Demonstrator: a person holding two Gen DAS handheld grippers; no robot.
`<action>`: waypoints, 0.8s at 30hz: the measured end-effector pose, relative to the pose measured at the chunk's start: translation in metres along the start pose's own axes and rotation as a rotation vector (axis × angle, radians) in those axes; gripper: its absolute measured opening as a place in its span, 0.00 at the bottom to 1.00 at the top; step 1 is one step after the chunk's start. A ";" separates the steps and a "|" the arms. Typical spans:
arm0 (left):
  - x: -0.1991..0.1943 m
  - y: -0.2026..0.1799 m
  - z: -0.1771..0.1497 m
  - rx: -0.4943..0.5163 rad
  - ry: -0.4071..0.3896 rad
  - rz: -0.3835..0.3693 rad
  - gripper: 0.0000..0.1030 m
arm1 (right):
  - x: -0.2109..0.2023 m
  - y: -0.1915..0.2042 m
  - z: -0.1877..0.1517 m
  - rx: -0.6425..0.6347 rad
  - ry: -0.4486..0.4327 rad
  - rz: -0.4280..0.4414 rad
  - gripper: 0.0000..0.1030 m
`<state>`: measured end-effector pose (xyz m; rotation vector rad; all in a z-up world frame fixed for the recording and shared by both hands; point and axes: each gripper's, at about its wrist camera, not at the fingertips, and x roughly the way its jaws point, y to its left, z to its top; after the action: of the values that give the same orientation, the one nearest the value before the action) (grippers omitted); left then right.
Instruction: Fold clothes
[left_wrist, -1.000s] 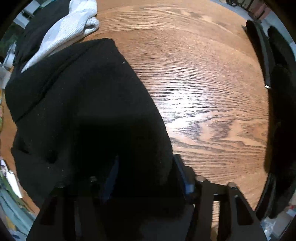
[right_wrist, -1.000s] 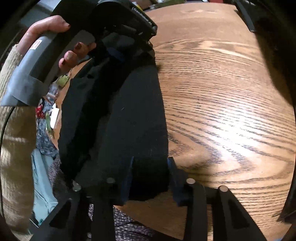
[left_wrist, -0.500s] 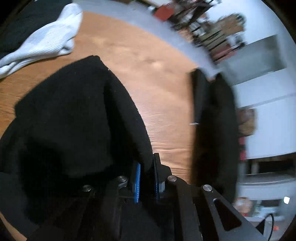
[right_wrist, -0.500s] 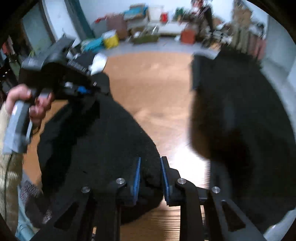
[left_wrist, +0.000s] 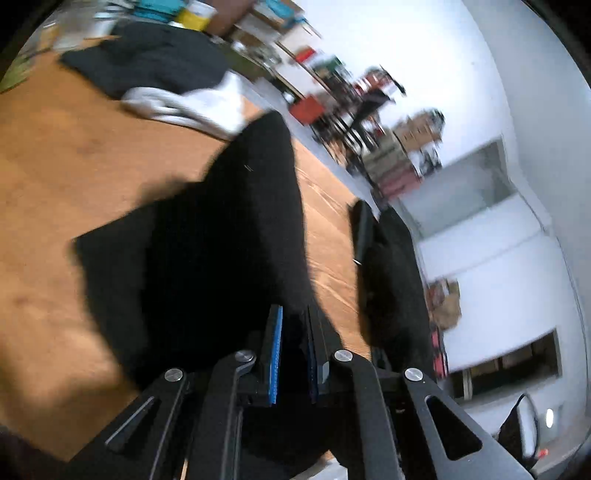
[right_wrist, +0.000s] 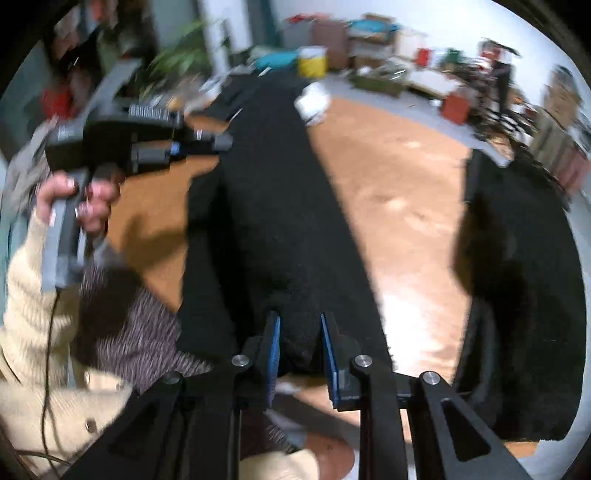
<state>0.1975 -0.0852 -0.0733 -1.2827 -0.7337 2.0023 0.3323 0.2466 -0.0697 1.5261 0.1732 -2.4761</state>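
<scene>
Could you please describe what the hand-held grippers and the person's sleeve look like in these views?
Each hand-held gripper has black angular fingers with silver screws and blue pads. The left one has a black body, a grey handle, a white barcode-like label and a thin dark cable. The sleeve is cream ribbed knit.

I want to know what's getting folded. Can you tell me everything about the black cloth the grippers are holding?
The black cloth looks soft and fuzzy, like fleece, all one dark colour with no pattern. It is lifted and stretched into a long band between the two grippers. The right gripper pinches one bunched end between its blue pads, and the left gripper is shut on the other end. It hangs above the wooden table, casting a shadow there. Whether its lower edge touches the table cannot be told.
</scene>
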 end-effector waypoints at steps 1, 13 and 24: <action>-0.011 0.010 -0.005 -0.023 -0.020 -0.011 0.11 | 0.009 0.008 -0.007 -0.030 0.034 0.020 0.23; 0.063 0.023 0.018 -0.162 0.023 0.073 0.67 | 0.044 0.035 -0.008 -0.123 0.109 0.115 0.23; 0.143 0.022 0.037 -0.239 0.245 0.267 0.51 | 0.031 0.022 -0.004 -0.057 0.080 0.151 0.23</action>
<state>0.1130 0.0054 -0.1560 -1.8122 -0.7301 1.9530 0.3280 0.2227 -0.0986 1.5549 0.1354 -2.2772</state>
